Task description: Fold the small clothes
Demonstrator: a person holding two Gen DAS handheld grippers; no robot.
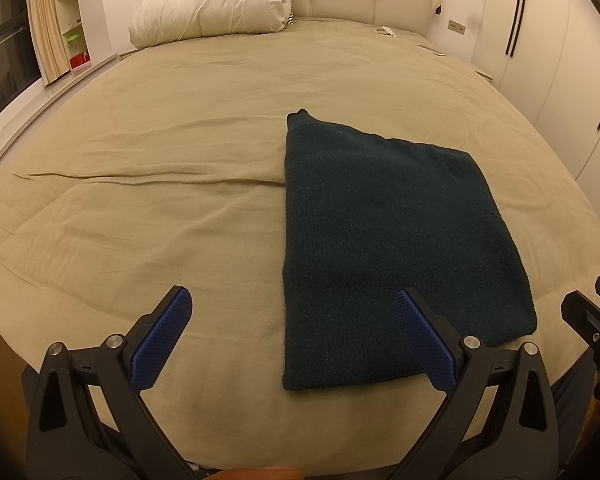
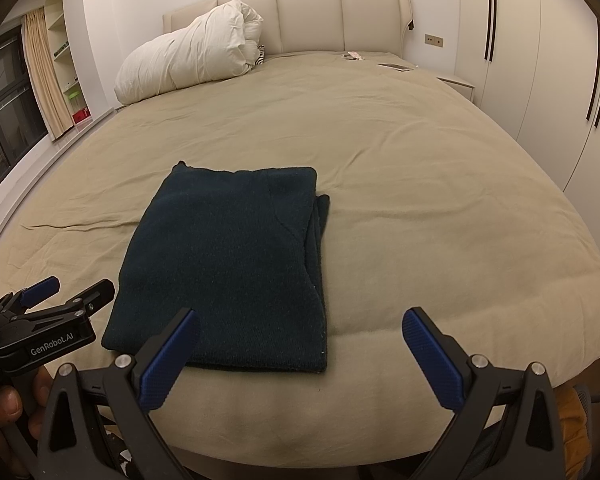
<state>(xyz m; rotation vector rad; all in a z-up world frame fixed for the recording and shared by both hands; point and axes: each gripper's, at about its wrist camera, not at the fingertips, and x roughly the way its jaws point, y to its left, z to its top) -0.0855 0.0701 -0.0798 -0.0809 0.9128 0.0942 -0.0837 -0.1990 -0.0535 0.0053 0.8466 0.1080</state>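
A dark green knitted garment (image 1: pixel 384 240) lies folded into a long rectangle on the beige bed cover (image 1: pixel 160 200); in the right wrist view the garment (image 2: pixel 228 264) shows stacked layers along its right edge. My left gripper (image 1: pixel 292 304) hovers open over the garment's near left corner, holding nothing. My right gripper (image 2: pixel 300 324) is open too, above the garment's near right corner, with nothing between its fingers. The right gripper (image 1: pixel 592 300) shows at the far right of the left wrist view, and the left gripper (image 2: pixel 68 288) at the far left of the right wrist view.
A bundled white duvet (image 2: pixel 188 56) lies at the head of the bed by the padded headboard (image 2: pixel 308 16). Small flat items (image 2: pixel 396 66) rest near the far right corner. Wardrobe doors (image 2: pixel 540 80) stand on the right, shelves and a curtain (image 2: pixel 44 76) on the left.
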